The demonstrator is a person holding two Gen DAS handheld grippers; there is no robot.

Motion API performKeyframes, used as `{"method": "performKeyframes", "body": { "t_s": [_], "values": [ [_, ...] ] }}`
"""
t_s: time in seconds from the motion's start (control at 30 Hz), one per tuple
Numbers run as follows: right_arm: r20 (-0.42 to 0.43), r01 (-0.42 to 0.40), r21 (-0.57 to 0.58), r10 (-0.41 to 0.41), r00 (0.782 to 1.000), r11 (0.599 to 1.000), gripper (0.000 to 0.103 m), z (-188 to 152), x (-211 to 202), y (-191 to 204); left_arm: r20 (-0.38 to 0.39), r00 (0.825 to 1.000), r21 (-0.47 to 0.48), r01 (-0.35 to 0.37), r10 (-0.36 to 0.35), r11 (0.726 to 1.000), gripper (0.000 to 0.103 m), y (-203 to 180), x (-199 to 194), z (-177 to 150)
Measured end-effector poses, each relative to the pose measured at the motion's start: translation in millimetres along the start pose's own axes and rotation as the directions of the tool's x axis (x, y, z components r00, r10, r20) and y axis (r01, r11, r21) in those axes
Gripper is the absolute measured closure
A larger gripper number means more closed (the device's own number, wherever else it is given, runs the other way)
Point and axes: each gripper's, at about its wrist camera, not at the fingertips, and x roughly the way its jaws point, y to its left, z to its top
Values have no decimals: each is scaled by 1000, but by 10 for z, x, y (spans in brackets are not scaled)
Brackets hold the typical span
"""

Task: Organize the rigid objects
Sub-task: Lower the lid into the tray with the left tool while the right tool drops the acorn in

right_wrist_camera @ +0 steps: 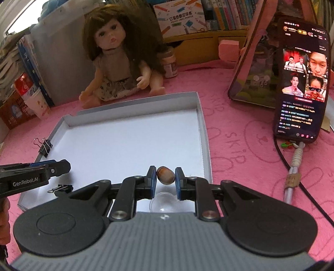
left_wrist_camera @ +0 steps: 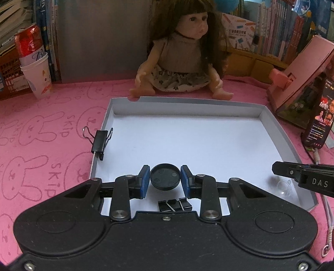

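Both grippers over white tray, mid-carry: left gripper clamps black round cap, right gripper clamps brown nut, prob. acorn; next, lower & release inside.

"SKIP" is printed repeatedly beside rabbit outlines on the pink desk cover. "DAS" is in pale letters on the right gripper arm, seen from the left wrist view. "GenRobot.AI" is on the left gripper arm, seen from the right wrist view. "POCKET LABEL PRINTER" is on the white box at the desk's far edge. Phone screen text is too small to read.
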Motion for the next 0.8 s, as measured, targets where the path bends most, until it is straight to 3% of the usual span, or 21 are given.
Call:
{"method": "performKeyframes", "body": {
  "t_s": [0.6,0.7,0.73,0.8],
  "values": [
    [-22,12,-20,-12,1000,1000,80,-5,122,4,2,1000,39,-17,17,999,73,-42,107,-60],
    [-12,7,-16,-8,1000,1000,73,-4,111,2,-2,1000,39,-9,9,999,73,-46,92,-58],
    [-7,6,-14,-6,1000,1000,61,-8,98,4,0,1000,35,-1,1,999,71,-39,78,-56],
    [8,0,-15,0,1000,1000,54,-9,57,-1,12,1000,36,10,-10,999,61,-35,27,-55]
  ]
}}
